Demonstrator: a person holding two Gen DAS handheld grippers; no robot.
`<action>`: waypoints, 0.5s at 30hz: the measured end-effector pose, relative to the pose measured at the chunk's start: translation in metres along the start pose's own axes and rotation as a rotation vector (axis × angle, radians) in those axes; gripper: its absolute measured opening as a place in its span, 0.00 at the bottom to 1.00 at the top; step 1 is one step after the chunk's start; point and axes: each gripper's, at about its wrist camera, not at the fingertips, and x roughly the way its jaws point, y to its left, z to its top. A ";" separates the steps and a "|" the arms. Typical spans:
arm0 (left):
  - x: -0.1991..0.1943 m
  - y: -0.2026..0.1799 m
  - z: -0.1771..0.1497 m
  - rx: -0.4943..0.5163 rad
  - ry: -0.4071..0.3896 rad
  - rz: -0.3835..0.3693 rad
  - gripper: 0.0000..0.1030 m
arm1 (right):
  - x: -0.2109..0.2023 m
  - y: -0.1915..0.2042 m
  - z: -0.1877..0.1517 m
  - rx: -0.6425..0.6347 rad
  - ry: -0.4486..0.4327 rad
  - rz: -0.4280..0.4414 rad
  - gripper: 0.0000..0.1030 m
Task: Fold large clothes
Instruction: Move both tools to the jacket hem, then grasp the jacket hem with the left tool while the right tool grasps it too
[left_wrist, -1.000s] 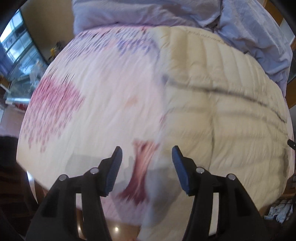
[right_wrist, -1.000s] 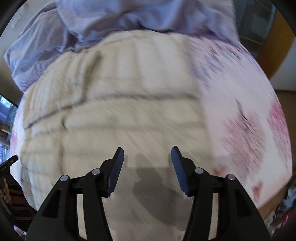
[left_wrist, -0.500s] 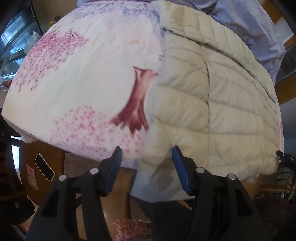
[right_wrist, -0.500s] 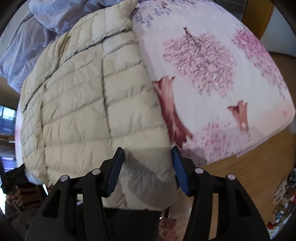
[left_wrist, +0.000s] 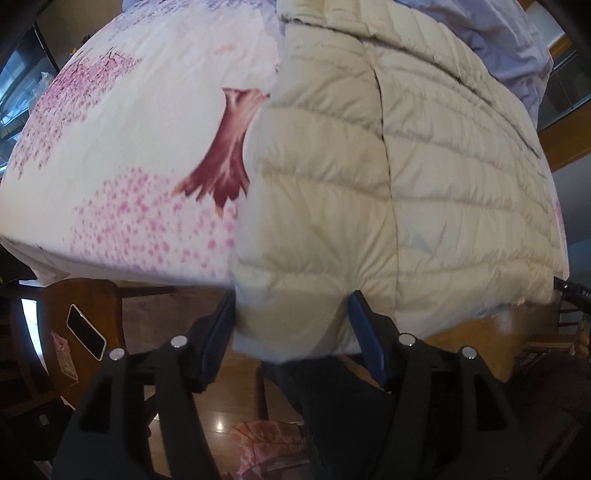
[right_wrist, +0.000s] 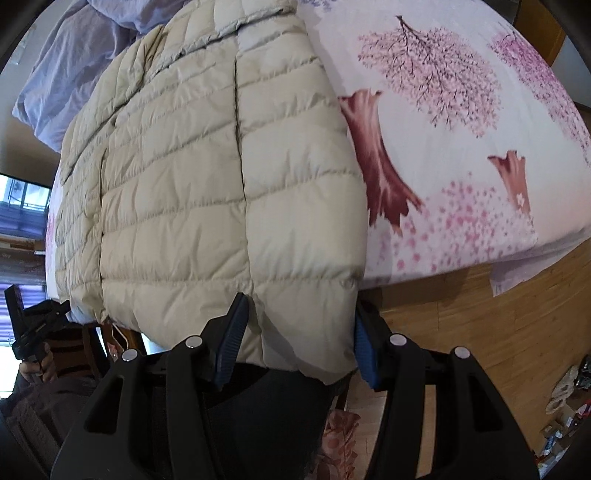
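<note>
1. Left wrist view: my left gripper sits at the near edge of the bed, which has a sheet printed with pink blossom trees. A cream quilted jacket lies flat on the bed, its hem hanging over the edge towards me. The jaws are wide open, one on each side of the hem's corner, not pinching it. A phone lies on a wooden chair below.

2. Right wrist view: my right gripper is at the other hem corner of the jacket. The jaws are also wide open, with the cloth between them but not held. Lilac bedding is bunched beyond the collar. My other gripper shows at the far left.

3. My judgement: the step is taking hold of both hem corners. To do it well, I should push each gripper further in so it bites the padding, close both together, then lift evenly and carry the hem towards the collar.
</note>
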 end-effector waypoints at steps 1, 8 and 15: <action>0.001 0.001 -0.001 -0.004 0.004 -0.002 0.60 | 0.001 0.000 0.000 0.004 0.003 0.006 0.54; 0.003 0.004 -0.004 -0.020 0.005 -0.028 0.40 | 0.003 0.003 -0.002 -0.013 0.023 0.050 0.32; -0.014 0.000 -0.003 -0.018 -0.013 -0.061 0.08 | -0.016 0.004 -0.003 -0.052 -0.030 0.103 0.09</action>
